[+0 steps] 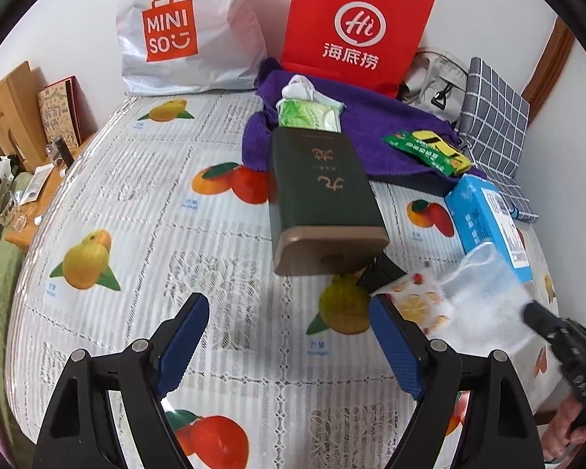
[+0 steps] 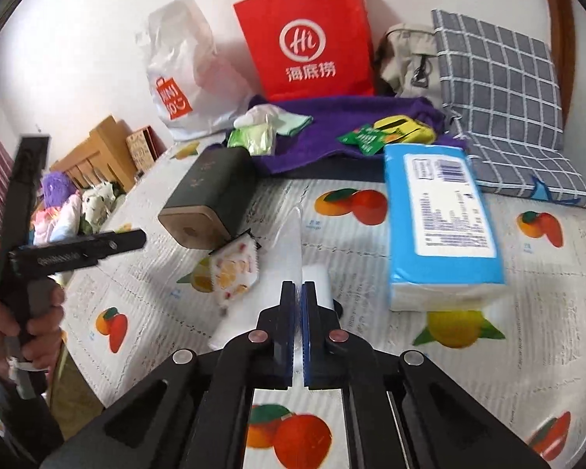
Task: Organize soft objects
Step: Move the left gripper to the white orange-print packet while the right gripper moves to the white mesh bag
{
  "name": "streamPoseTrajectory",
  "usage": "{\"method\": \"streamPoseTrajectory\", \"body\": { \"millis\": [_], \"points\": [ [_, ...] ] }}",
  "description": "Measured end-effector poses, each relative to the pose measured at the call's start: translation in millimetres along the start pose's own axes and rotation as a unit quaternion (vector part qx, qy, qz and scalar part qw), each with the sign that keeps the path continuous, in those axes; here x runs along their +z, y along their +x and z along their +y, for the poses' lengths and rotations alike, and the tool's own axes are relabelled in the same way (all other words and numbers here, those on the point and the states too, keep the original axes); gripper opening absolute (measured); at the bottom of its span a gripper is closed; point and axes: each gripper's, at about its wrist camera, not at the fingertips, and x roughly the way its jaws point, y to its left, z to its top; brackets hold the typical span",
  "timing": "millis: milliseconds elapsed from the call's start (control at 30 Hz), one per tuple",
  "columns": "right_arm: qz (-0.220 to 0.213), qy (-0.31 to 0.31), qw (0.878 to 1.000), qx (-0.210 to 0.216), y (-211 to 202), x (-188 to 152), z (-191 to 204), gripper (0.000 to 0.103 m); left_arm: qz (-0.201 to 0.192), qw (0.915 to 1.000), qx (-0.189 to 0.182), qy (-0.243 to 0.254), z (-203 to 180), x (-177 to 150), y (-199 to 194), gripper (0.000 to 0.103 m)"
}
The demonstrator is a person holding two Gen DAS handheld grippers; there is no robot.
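The clear plastic bag (image 2: pixel 293 242) with a fruit-print corner lies on the fruit-patterned tablecloth (image 2: pixel 488 351), between the dark green tin (image 2: pixel 211 199) and the blue tissue pack (image 2: pixel 441 226). It looks thin, limp and slippery, so a pinched edge suits it. The right gripper (image 2: pixel 297 287) is clamped on that film. The left gripper (image 1: pixel 289 336) hangs agape, empty.

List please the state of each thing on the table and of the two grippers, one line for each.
left gripper: open, holds nothing
right gripper: shut on the clear plastic bag
clear plastic bag: pinched, partly lifted
dark green box: lying on its side
blue tissue pack: lying flat, sealed
purple towel: spread, rumpled
red paper bag: upright against the wall
white Miniso bag: upright, slumped
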Motion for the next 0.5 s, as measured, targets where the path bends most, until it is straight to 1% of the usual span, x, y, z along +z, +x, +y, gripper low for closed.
{"method": "streamPoseTrajectory", "body": {
  "millis": [100,233,367,500],
  "points": [
    [-0.003,0.009,1.000,0.015,-14.5,-5.0,-8.5,0.003,0.007,1.0000,-0.003,0.004,-7.9,-4.4,5.5,0.083],
    [-0.022,0.032,0.999,0.039,-34.1,-13.5,-21.4,0.003,0.015,0.9997,-0.006,0.020,-25.4,-11.0,12.8,0.083],
    [-0.035,0.039,0.998,0.038,-49.0,-17.4,-27.7,0.003,0.021,0.9992,-0.007,0.033,-38.6,-15.6,17.0,0.083],
    [-0.065,0.039,0.996,0.042,-73.1,-17.7,-33.2,0.003,0.027,0.9988,-0.006,0.041,-47.5,-18.8,20.8,0.083]
  ]
}}
